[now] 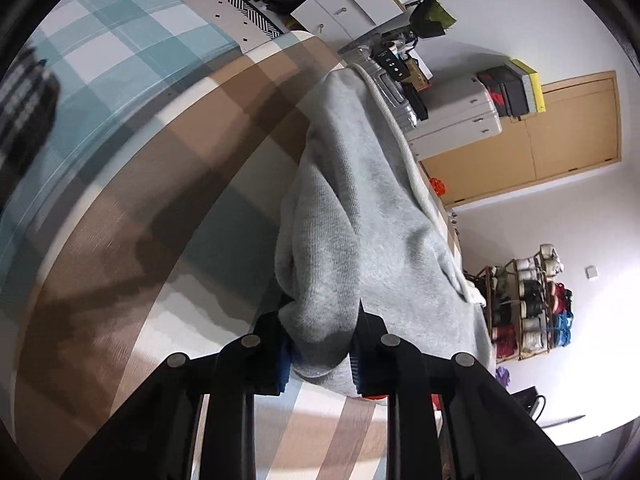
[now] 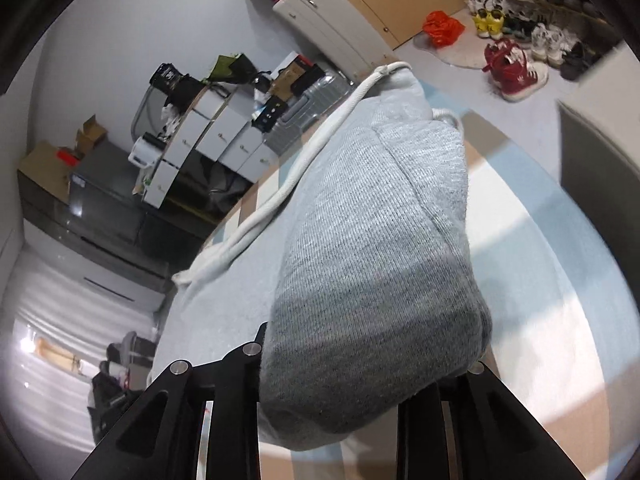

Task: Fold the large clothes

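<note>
A grey hooded sweatshirt (image 1: pixel 360 216) is gathered up between the two grippers, over a bed covered in a teal, tan and white checked bedspread (image 1: pixel 132 44). In the left wrist view the left gripper (image 1: pixel 320 344) has its jaws drawn in close on a bunched fold of the grey fleece, the cloth filling the narrow gap and bulging out below the blue pads (image 1: pixel 283 360). From there the fabric runs away in a long ridge toward the far edge of the bed, a white drawcord (image 1: pixel 394 120) lying along its right side. In the right wrist view the right gripper (image 2: pixel 340 360) is likewise nipped onto a thick rounded wad of the same sweatshirt (image 2: pixel 380 240), which drapes over the jaws and hides the fingertips; the drawcord (image 2: pixel 304 160) trails off along the left of the cloth. To the left of the left gripper the bedspread lies broad and open, with only a dark striped garment (image 1: pixel 24 112) near the view's left edge. To the right of the right gripper there is bare bedspread (image 2: pixel 540 280) out to the bed's edge. Beyond the bed, white drawer units (image 2: pixel 216 136), a silver suitcase (image 1: pixel 396 96), a wooden door (image 1: pixel 560 136), an orange bag (image 2: pixel 442 28) and shoes (image 2: pixel 516 68) on the floor stand well apart from the cloth.
</note>
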`<state>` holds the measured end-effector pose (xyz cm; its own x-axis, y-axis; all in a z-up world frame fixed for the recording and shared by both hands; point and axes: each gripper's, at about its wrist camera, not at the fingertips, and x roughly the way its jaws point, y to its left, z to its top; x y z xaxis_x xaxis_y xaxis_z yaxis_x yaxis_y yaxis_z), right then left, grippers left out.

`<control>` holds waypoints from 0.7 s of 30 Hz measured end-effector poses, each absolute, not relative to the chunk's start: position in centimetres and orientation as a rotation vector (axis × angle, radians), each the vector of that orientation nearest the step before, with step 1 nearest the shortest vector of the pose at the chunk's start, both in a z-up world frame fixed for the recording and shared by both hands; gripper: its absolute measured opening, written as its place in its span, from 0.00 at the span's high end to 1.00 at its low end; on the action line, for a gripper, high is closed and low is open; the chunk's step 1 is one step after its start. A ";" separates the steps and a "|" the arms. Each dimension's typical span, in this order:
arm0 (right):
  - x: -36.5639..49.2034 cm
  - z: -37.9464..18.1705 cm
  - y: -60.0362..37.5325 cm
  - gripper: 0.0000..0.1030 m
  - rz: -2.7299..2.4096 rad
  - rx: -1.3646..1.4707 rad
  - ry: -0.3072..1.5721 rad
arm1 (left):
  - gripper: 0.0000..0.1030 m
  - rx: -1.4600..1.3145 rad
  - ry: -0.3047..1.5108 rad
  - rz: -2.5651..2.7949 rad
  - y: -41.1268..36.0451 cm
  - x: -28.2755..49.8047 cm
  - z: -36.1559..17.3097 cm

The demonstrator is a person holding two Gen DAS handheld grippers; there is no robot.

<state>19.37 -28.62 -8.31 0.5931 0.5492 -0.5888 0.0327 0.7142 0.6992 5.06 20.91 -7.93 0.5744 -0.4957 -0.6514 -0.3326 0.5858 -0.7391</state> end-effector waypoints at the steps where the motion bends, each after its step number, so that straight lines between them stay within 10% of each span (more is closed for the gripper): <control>1: 18.1 -8.3 -28.8 0.75 0.343 0.714 0.895 | 0.83 -0.985 0.994 -0.118 21.1 4.4 -7.9; 12: 7.5 -10.3 -32.5 0.74 0.373 0.830 0.921 | 0.84 -0.971 1.003 -0.213 20.1 -2.4 -8.2; 21: 5.0 -10.1 -36.0 0.38 0.232 0.818 1.009 | 0.75 -0.506 1.005 -0.051 15.8 -1.5 -6.5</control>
<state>4.99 -35.98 -10.15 0.5372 0.5263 -0.6591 0.1860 0.6883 0.7012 -1.54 15.82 -6.46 0.5452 -0.2695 -0.7938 -0.1871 0.8839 -0.4286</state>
